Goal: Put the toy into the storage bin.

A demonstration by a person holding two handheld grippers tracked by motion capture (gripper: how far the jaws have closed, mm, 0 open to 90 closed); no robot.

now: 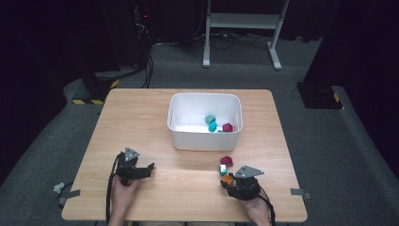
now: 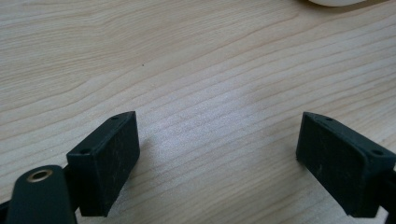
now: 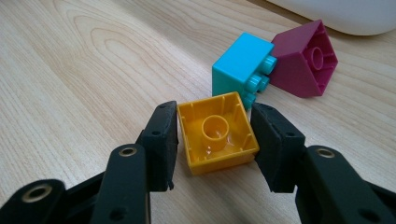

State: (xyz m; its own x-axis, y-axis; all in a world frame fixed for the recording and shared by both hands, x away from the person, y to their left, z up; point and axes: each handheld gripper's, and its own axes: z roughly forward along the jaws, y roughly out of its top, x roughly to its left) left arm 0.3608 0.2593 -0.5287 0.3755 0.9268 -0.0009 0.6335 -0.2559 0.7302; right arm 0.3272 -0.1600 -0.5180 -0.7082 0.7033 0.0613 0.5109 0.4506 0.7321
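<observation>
An orange brick (image 3: 217, 133) lies on the wooden table (image 1: 188, 188) with its hollow underside facing the camera, and my right gripper (image 3: 215, 140) is shut on it, one black pad against each side. In the high view this gripper (image 1: 227, 181) and the orange brick (image 1: 227, 178) sit near the table's front right. Just beyond lie a teal brick (image 3: 240, 65) and a maroon brick (image 3: 306, 58), touching each other. My left gripper (image 2: 217, 158) stands open over bare wood, at the front left (image 1: 149, 167) in the high view.
A white bin (image 1: 205, 136) stands at the table's middle back, holding two teal bricks (image 1: 211, 122) and a maroon one (image 1: 227, 127). Its rim edges into the right gripper view (image 3: 341, 14). Small tape tabs mark the table's front corners (image 1: 70, 193).
</observation>
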